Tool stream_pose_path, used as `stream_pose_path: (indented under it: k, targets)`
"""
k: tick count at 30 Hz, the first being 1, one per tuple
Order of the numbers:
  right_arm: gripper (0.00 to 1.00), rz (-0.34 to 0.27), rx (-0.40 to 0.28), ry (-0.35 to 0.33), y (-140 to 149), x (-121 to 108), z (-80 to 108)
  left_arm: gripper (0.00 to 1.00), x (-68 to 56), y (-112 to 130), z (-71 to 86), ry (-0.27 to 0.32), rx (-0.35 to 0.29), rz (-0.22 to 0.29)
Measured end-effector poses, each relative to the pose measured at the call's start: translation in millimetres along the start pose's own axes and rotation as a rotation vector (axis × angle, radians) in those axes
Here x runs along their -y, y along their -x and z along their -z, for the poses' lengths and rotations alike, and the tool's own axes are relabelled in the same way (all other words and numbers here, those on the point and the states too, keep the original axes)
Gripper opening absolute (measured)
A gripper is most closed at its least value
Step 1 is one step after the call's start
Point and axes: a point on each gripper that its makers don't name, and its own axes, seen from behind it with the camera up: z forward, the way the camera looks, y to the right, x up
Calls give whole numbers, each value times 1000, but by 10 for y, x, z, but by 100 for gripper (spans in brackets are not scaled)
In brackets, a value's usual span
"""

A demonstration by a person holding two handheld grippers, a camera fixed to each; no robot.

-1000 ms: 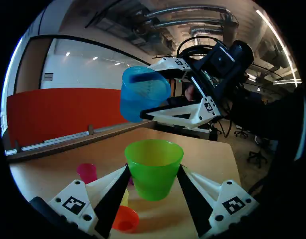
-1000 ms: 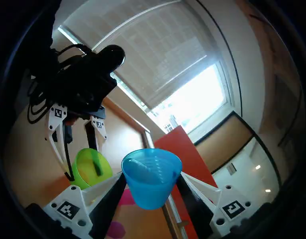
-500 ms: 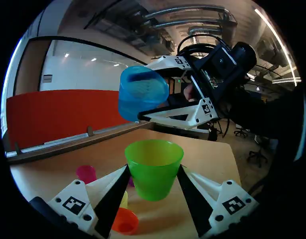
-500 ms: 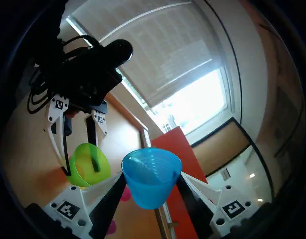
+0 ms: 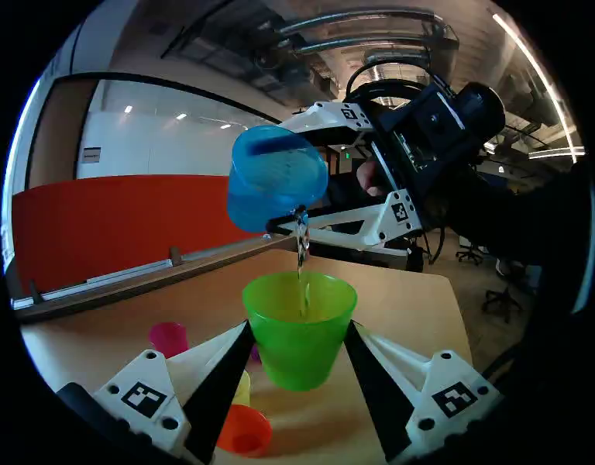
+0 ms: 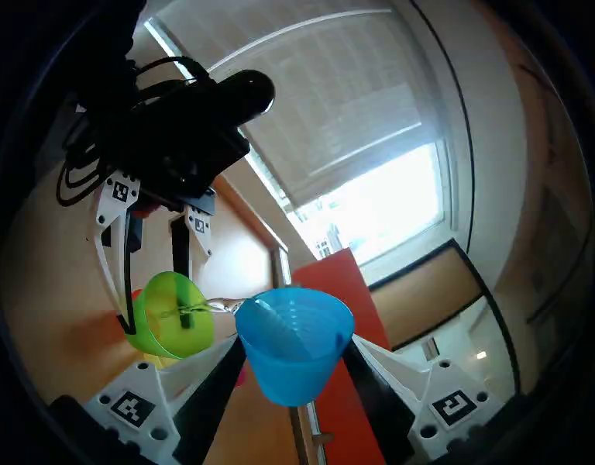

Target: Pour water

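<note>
At the lower left of the left gripper view, a small pink plastic cup [image 5: 169,335] and a small orange plastic cup [image 5: 243,428] stand on the pale wooden table [image 5: 410,310], clear of the pour.

At lower centre, the left gripper [image 5: 297,325] has both fingers pressed on the sides of the translucent green plastic cup [image 5: 299,355], which is upright with its mouth facing up. Straight above it, at upper centre, the translucent blue plastic cup [image 5: 273,174] is tipped far over, its long axis near level and its low lip over the green mouth. A thin stream of water [image 5: 300,252] drops from that lip and lands inside the green rim, near its middle.

Just right of that, the right gripper [image 5: 280,178] pinches the blue cup above and below, a hand [image 5: 367,179] behind it.

In the right gripper view, the green cup [image 6: 172,314] sits at left centre and the blue cup [image 6: 294,356] at lower centre, the water [image 6: 212,307] bridging them.

The pour seems to hinge on that lip-over-mouth alignment; any sideways drift would likely spill onto the table.
</note>
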Motion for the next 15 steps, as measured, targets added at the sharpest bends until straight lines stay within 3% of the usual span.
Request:
stream_pose_path:
  k: [15]
  targets:
    - [88, 51, 7, 6, 1, -41, -28, 82, 41, 0, 10, -9, -4, -2]
